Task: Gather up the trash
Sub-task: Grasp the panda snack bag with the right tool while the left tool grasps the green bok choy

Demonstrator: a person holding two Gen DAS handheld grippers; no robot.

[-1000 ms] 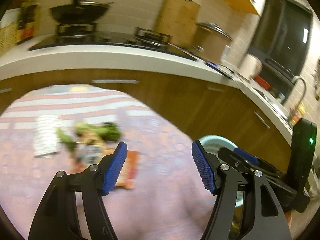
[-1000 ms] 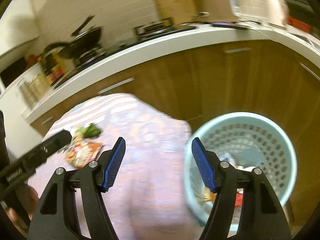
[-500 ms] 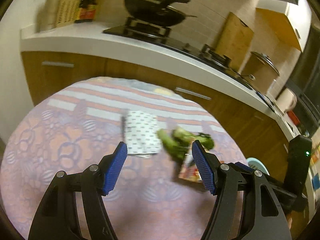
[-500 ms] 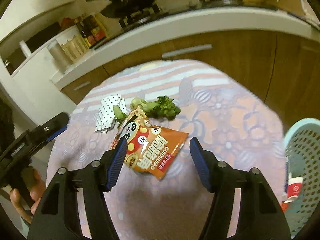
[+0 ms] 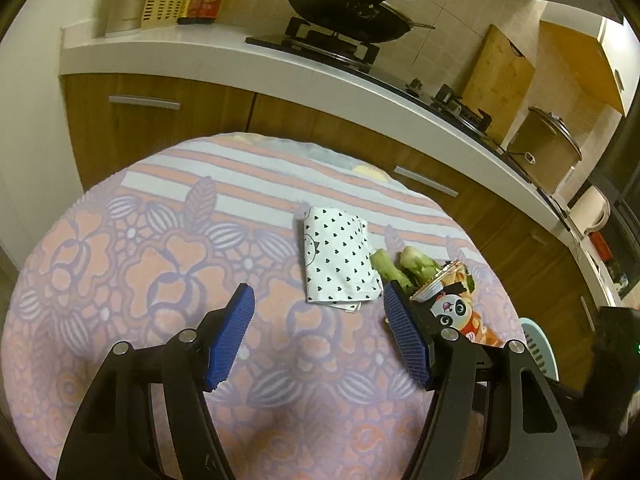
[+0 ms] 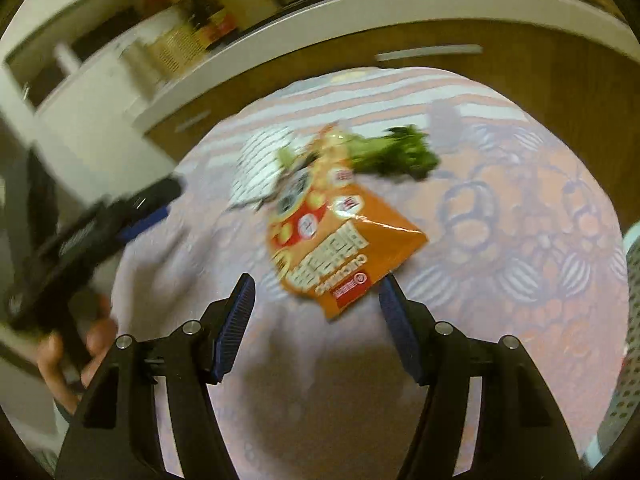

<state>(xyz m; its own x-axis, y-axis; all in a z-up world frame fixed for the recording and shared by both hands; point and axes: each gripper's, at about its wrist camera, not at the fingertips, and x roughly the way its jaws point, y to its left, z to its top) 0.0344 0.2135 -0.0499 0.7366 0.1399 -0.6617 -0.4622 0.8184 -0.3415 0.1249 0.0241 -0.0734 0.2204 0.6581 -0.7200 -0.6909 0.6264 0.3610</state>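
Observation:
On the round table with a floral cloth lie a folded white napkin with black dots, green vegetable scraps and an orange snack bag, close together. My left gripper is open and empty, just short of the napkin. My right gripper is open and empty, with the snack bag's near corner between its fingertips. The vegetable scraps and napkin lie beyond the bag. The left gripper shows blurred at the left of the right wrist view.
A pale blue perforated bin stands off the table's right side; its rim also shows in the right wrist view. Behind the table run wooden cabinets under a white counter with a wok.
Both grippers swung left from the bin to the trash on the table. The left came nearer the napkin, the right nearer the snack bag. Both stayed open.

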